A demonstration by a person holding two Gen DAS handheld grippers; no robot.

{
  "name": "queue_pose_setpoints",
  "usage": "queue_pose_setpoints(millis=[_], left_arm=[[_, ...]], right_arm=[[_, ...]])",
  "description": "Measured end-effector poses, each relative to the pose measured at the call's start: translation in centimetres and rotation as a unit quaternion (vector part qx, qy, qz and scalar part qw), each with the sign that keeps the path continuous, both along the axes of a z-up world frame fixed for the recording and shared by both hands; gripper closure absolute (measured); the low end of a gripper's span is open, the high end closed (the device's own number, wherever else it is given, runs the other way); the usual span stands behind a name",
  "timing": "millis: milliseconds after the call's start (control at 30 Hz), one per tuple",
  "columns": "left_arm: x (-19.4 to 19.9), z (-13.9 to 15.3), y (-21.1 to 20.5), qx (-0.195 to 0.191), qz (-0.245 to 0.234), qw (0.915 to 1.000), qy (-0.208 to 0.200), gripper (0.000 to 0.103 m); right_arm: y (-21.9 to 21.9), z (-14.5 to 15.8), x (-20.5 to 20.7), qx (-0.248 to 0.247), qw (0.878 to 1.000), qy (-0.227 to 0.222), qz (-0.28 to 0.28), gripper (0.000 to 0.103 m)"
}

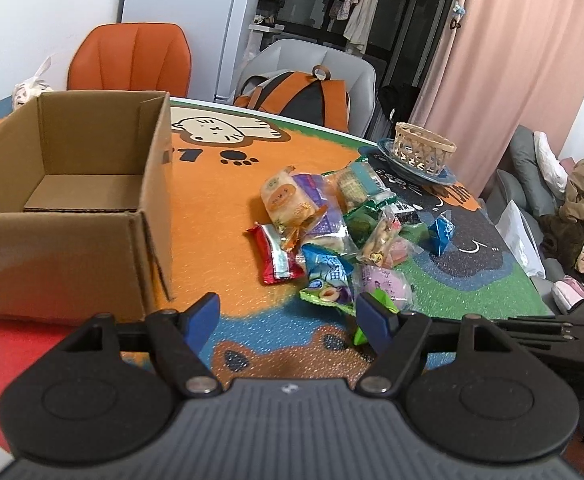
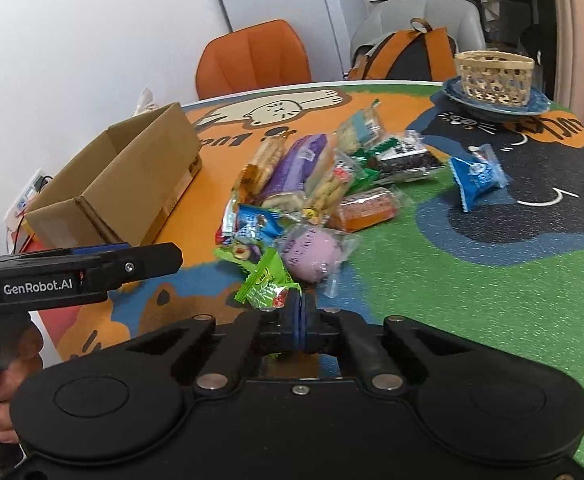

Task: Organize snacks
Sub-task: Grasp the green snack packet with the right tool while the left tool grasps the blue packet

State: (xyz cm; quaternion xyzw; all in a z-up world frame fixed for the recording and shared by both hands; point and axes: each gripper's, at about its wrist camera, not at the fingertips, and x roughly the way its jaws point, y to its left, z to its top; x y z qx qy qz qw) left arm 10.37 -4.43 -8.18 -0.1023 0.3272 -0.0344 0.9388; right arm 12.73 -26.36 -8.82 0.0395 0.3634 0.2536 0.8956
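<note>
Table [image 2: 411,240] under cartoon-animal mat; orange chair [image 1: 132,60] behind.

Both views are evenly and fairly brightly lit by soft indoor light from overhead, with no hard beams. Shadows are faint: a soft dark patch lies under the cardboard box [image 1: 72,216] on its near right side, and small ones sit beneath the snack packets [image 2: 311,200]. Foil wrappers catch small white glints. The fisheye lens bends the table edge [image 1: 292,114] and the far walls, and the corners fall to black. The wall at far left looks slightly washed out. Focus is mildly soft throughout, softer toward the rims.
</note>
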Motion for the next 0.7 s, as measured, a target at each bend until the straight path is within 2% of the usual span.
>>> queue_pose_setpoints(millis=[633, 700], left_arm=[[2.9, -0.9, -2.6, 0.018, -0.019, 0.9996, -0.009, 0.029], [3.3, -1.0, -2.8, 0.019, -0.02, 0.9996, -0.01, 0.029]], right_arm=[[-4.8, 0.5, 1.0, -0.006, 0.994, -0.02, -0.112, 0.101], [-5.1, 0.4, 1.3, -0.005, 0.993, -0.015, -0.118, 0.096]])
